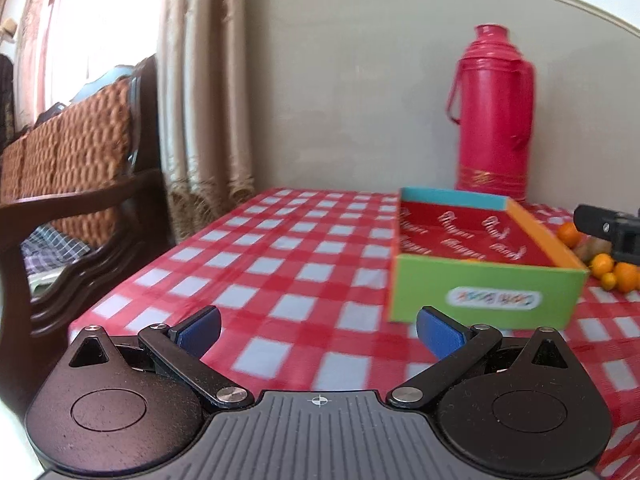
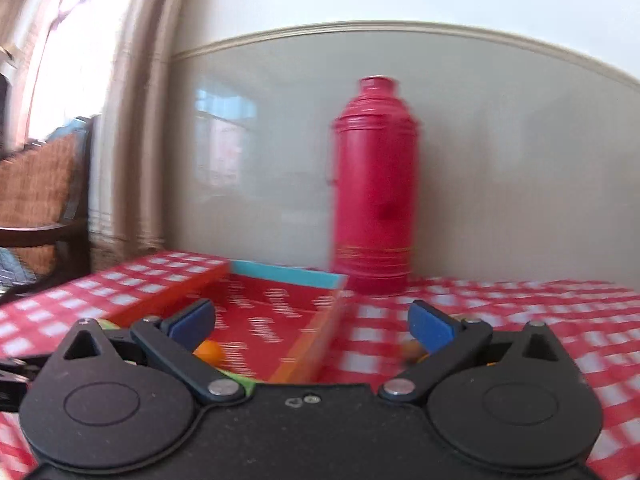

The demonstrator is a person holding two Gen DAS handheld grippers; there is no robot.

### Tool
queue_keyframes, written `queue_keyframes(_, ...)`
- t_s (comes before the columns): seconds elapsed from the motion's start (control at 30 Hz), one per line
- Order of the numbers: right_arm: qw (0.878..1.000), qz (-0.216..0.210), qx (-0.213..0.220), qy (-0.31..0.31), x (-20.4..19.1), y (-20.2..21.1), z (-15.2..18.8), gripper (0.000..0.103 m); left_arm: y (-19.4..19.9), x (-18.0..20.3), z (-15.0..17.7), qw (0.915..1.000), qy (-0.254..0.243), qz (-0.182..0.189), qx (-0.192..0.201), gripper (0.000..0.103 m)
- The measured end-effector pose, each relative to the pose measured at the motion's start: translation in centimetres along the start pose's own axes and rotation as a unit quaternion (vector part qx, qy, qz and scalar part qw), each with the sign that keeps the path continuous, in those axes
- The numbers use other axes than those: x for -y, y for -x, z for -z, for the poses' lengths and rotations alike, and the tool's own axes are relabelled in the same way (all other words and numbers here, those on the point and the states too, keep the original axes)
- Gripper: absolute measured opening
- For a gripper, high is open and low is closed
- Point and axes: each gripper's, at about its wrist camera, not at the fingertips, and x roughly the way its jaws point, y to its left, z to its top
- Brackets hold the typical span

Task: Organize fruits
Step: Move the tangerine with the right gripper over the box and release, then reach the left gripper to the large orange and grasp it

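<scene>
A shallow coloured box (image 1: 486,294) with a red inside, green front and orange side stands on the checked table. Small orange fruits (image 1: 616,270) lie in a pile to its right, with a brownish fruit among them. My left gripper (image 1: 318,330) is open and empty, low over the table left of the box. Part of the other gripper (image 1: 608,230) shows above the fruit pile. In the right wrist view my right gripper (image 2: 312,322) is open and empty over the box (image 2: 272,320). One orange fruit (image 2: 210,351) lies inside the box near the left finger.
A tall red thermos (image 1: 494,120) stands behind the box by the wall; it also shows in the right wrist view (image 2: 374,188). A red-and-white checked cloth (image 1: 280,248) covers the table. A dark wooden chair (image 1: 76,184) with a woven cushion and a curtain stand at the left.
</scene>
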Motion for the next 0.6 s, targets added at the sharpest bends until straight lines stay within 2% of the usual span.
queue_keyframes(0.2,0.998,0.046,-0.016,-0.029,4.8,0.7,0.2,0.097,1.5,3.5,-1.0,0.9981,0.023,0.034,0.047,0.103)
queue_keyframes(0.3,0.997,0.062,-0.016,-0.038,7.1,1.5,0.4,0.097,2.2,5.6,-1.3,0.9967,0.023,0.033,0.071,0.103)
queue_keyframes(0.5,0.994,0.103,-0.028,-0.032,10.8,2.2,0.9,0.097,2.8,10.3,-2.3,0.9938,0.007,0.082,0.075,0.103)
queue_keyframes(0.6,0.992,0.116,-0.034,-0.034,12.6,2.6,1.0,0.097,2.8,12.6,-2.6,0.991,0.015,0.111,0.074,0.103)
